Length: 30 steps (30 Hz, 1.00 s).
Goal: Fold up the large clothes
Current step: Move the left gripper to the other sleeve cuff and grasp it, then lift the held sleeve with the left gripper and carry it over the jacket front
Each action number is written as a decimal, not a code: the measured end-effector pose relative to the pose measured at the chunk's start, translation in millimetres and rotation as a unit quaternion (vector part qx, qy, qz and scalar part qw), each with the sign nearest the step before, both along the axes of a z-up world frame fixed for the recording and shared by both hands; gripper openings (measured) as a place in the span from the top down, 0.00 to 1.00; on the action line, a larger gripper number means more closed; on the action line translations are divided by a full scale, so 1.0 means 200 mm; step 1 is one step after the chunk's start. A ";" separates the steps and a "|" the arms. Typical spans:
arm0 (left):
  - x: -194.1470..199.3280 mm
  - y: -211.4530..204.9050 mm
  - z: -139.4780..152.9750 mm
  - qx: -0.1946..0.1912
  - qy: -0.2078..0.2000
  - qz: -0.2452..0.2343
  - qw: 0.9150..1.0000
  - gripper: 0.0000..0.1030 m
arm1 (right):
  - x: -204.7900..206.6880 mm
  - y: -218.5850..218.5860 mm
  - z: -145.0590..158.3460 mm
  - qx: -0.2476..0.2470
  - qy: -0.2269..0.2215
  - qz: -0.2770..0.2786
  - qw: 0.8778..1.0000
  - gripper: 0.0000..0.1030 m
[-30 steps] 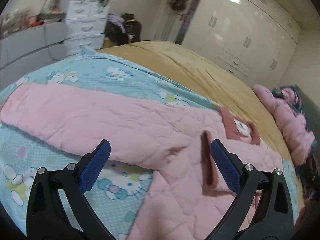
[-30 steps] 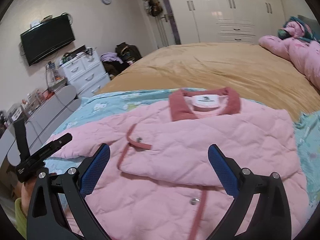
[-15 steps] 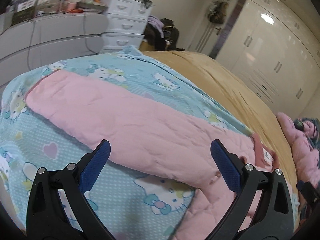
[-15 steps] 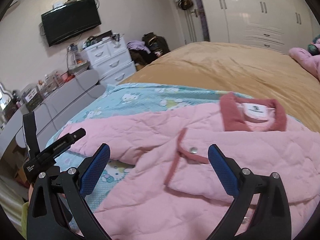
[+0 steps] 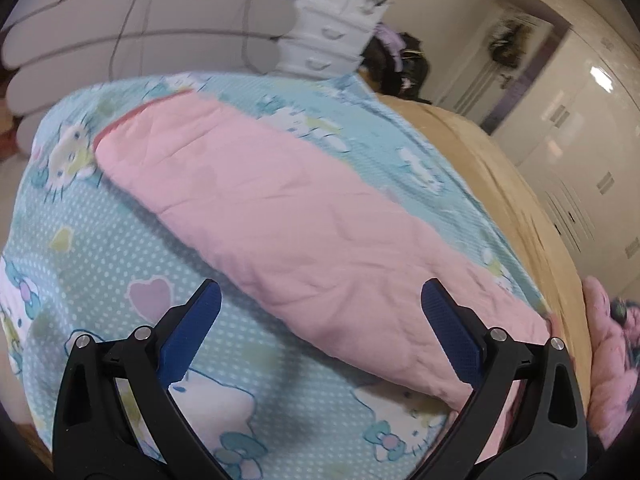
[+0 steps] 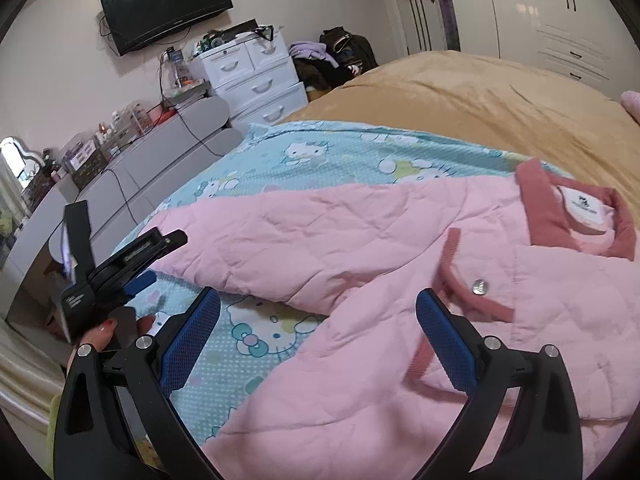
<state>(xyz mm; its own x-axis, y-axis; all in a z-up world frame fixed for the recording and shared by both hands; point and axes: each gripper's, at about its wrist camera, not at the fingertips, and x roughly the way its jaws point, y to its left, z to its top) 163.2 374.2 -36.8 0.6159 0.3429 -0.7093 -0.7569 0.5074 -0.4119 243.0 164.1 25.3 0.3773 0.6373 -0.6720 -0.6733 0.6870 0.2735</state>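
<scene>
A pink quilted jacket [image 6: 420, 320] with a dark pink collar [image 6: 544, 216] lies on a blue Hello Kitty sheet [image 6: 328, 156]. Its front is folded over, with a snap button [image 6: 479, 286] showing. One sleeve [image 5: 304, 232] stretches out flat to the left. My left gripper [image 5: 320, 312] is open and empty, just above the sleeve near its middle; it also shows in the right wrist view [image 6: 132, 268] by the sleeve's end. My right gripper [image 6: 318, 332] is open and empty above the jacket's body near the armpit.
The sheet covers a bed with a tan blanket [image 6: 500, 100]. White drawers [image 6: 256, 80], a grey low cabinet [image 6: 132, 172] and a wall TV [image 6: 168, 4] stand to the left. White wardrobes [image 6: 540, 12] are behind. Another pink garment [image 5: 604, 360] lies at the right.
My left gripper has moved left along the sleeve toward its cuff. My right gripper has moved left from the collar area toward the sleeve and armpit. Both stay open.
</scene>
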 end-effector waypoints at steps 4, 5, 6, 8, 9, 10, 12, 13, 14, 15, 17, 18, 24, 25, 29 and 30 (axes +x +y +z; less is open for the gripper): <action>-0.01 0.06 -0.06 -0.028 -0.004 0.013 1.000 0.09 | -0.01 0.03 -0.03 -0.005 0.004 0.007 1.000 0.05; -0.02 0.07 -0.06 -0.029 -0.004 0.015 0.999 0.09 | 0.00 0.04 -0.03 -0.006 0.006 0.008 1.000 0.05; -0.01 0.07 -0.06 -0.030 -0.004 0.017 0.999 0.09 | 0.00 0.04 -0.04 -0.006 0.009 0.008 1.000 0.05; -0.01 0.11 -0.09 -0.044 -0.013 0.023 0.999 0.09 | 0.01 0.05 -0.06 -0.005 0.015 0.009 1.000 0.05; -0.01 0.13 -0.11 -0.058 -0.019 0.026 0.998 0.09 | 0.01 0.06 -0.06 -0.004 0.016 0.009 1.000 0.05; -0.01 0.13 -0.13 -0.066 -0.020 0.029 0.997 0.09 | 0.01 0.06 -0.07 -0.003 0.017 0.010 1.000 0.05; 0.00 0.16 -0.18 -0.080 -0.018 0.039 0.996 0.09 | 0.01 0.06 -0.08 -0.001 0.018 0.011 1.000 0.05; 0.00 0.17 -0.19 -0.082 -0.018 0.042 0.996 0.09 | 0.01 0.06 -0.09 -0.001 0.020 0.010 1.000 0.05; 0.01 0.17 -0.19 -0.082 -0.020 0.047 0.995 0.09 | 0.01 0.05 -0.09 0.000 0.023 0.009 1.000 0.05; 0.01 0.18 -0.19 -0.078 -0.023 0.050 0.995 0.09 | 0.01 0.05 -0.10 0.002 0.028 0.009 1.000 0.05; 0.03 0.21 -0.19 -0.072 -0.027 0.060 0.995 0.09 | 0.01 0.04 -0.11 0.002 0.032 0.009 0.999 0.05; 0.03 0.22 -0.19 -0.069 -0.030 0.063 0.995 0.09 | 0.00 0.04 -0.11 0.002 0.033 0.010 0.999 0.05; 0.05 0.23 -0.19 -0.045 -0.043 0.065 0.996 0.33 | -0.03 0.04 -0.11 0.013 0.034 0.014 0.999 0.05; 0.05 0.25 -0.19 -0.047 -0.044 0.066 0.996 0.49 | -0.03 0.04 -0.11 0.013 0.034 0.015 0.999 0.05; 0.02 0.28 -0.19 -0.078 -0.089 0.043 0.992 0.80 | -0.04 0.03 -0.10 0.016 0.030 0.015 0.999 0.05; 0.01 0.28 -0.17 -0.075 -0.097 0.040 0.992 0.82 | -0.04 0.02 -0.10 0.019 0.030 0.014 0.999 0.05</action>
<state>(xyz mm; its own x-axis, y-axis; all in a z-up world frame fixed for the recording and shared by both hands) 165.9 429.2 -71.1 0.7207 0.2958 -0.6269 -0.6915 0.3705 -0.6201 234.7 168.9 5.9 0.3194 0.6724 -0.6677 -0.6734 0.6568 0.3394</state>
